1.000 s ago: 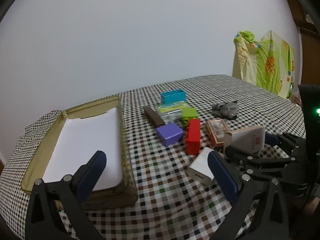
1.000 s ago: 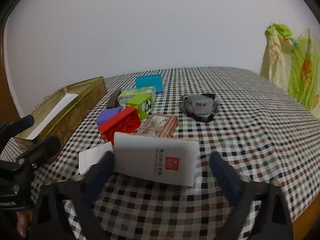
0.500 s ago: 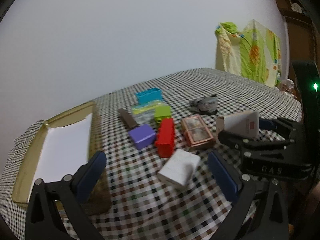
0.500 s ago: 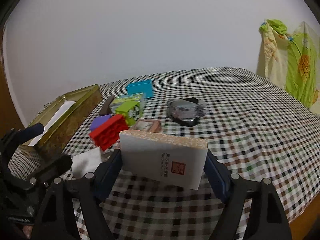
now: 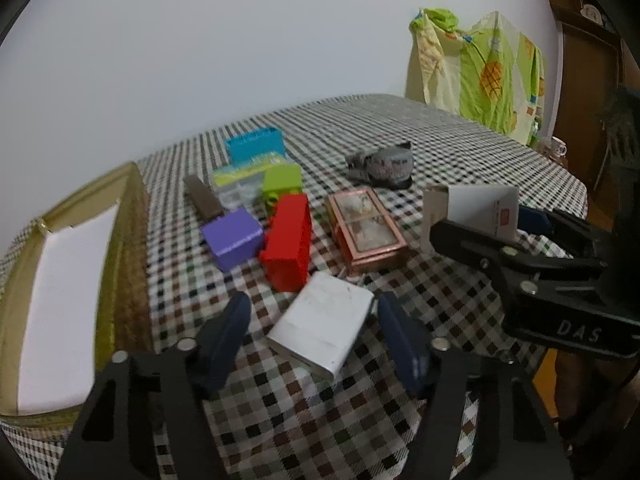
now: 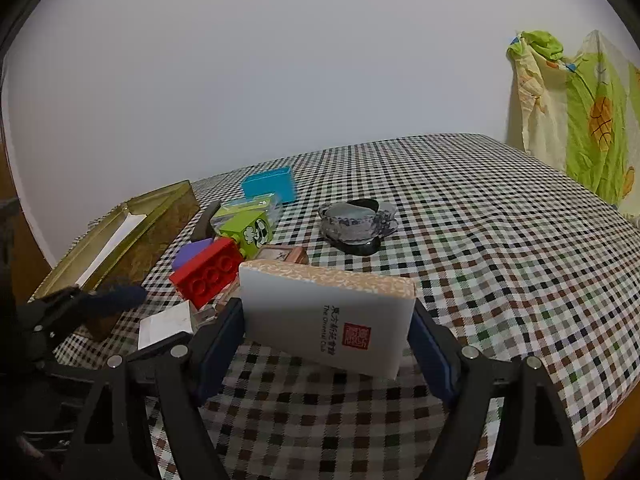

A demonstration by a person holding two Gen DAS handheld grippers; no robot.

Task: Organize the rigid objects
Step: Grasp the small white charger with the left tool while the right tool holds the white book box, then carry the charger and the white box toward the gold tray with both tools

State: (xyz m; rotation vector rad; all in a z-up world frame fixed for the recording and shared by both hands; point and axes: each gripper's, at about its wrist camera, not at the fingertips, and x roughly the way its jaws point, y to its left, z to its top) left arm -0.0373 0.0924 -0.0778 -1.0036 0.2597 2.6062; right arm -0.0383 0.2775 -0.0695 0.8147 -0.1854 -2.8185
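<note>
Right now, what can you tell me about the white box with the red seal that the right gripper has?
The white rectangular box with a red square seal looks like cardboard, with dark printed text beside the seal and a beige speckled band along its upper edge. It is closed, tilted, and lifted clear of the checkered tablecloth. The right gripper clamps its two short ends between dark blue fingers. Nothing else visibly touches it.

This is a home, a lived-in room. The desk (image 6: 500,248) wears a checked cloth, and a bright fruit-print sheet (image 5: 480,76) is draped at its far corner against a plain white wall (image 6: 280,80). Wooden furniture (image 5: 588,72) stands at the right with a mug (image 5: 557,146) nearby. Toy bricks (image 5: 289,240) and a gold tin (image 6: 120,236) lie on the cloth.
</note>
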